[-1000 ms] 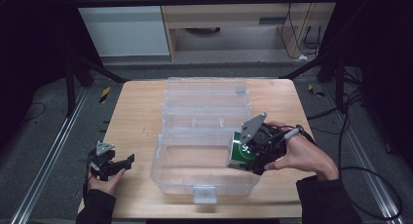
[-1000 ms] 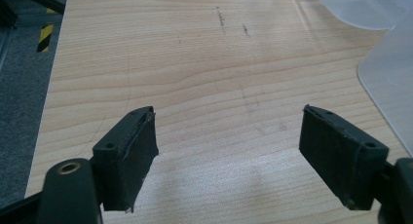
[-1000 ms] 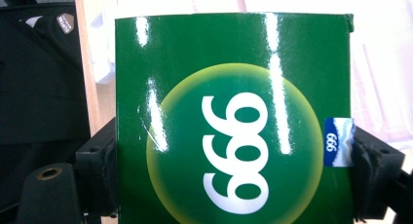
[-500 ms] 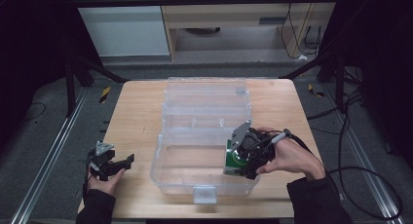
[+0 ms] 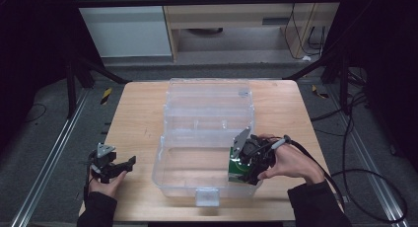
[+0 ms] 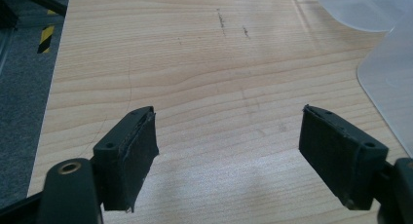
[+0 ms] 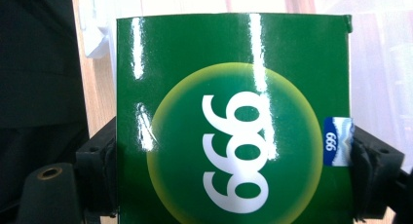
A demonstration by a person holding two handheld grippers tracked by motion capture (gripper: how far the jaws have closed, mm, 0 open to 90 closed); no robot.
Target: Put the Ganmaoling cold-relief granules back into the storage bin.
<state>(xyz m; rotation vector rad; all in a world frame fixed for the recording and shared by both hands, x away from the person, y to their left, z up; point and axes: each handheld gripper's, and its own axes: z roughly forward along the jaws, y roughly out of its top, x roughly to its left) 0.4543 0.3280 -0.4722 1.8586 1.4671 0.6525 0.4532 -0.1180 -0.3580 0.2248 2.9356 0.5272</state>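
Right gripper (image 5: 245,170) clamped on green box (image 7: 234,121), at near right corner of clear plastic bin (image 5: 197,138). Left gripper (image 5: 118,167) jaws apart, well left of bin, over wooden table (image 5: 135,108). Bin wall beside box.

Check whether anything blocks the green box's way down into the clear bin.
Nothing visible does. The right gripper, shut on the green box, holds it at the near right corner of the clear bin, whose lid is swung back and whose floor looks bare.
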